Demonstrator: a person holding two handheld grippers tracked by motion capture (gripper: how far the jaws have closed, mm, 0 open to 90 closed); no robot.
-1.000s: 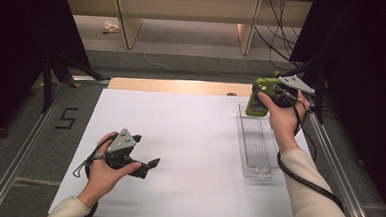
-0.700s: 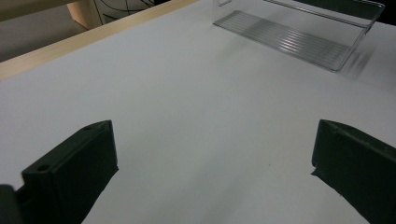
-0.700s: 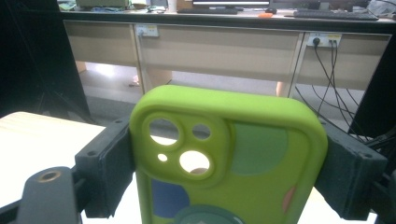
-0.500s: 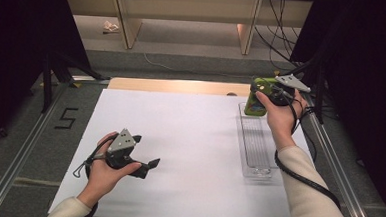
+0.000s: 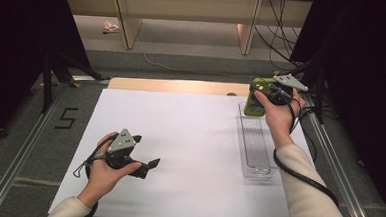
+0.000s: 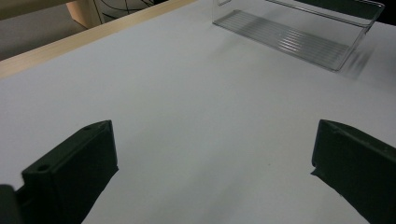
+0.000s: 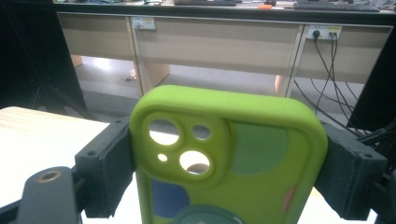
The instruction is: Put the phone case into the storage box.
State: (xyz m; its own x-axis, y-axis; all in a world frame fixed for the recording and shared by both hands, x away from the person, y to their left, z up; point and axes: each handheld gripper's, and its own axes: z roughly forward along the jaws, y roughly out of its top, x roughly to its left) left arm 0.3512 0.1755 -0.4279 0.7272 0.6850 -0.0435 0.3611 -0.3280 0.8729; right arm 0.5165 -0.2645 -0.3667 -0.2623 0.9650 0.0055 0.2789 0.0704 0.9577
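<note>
The right claw (image 5: 256, 99) is clamped across the sides of a green phone case (image 7: 224, 163), held up at about one o'clock over the far end of the clear tray (image 5: 257, 147); judging by that, pickup is done and placing remains. The left claw (image 5: 146, 153) rests apart, empty, on the counter (image 5: 189, 138) at seven o'clock. The case's lower half is cut off.
</note>
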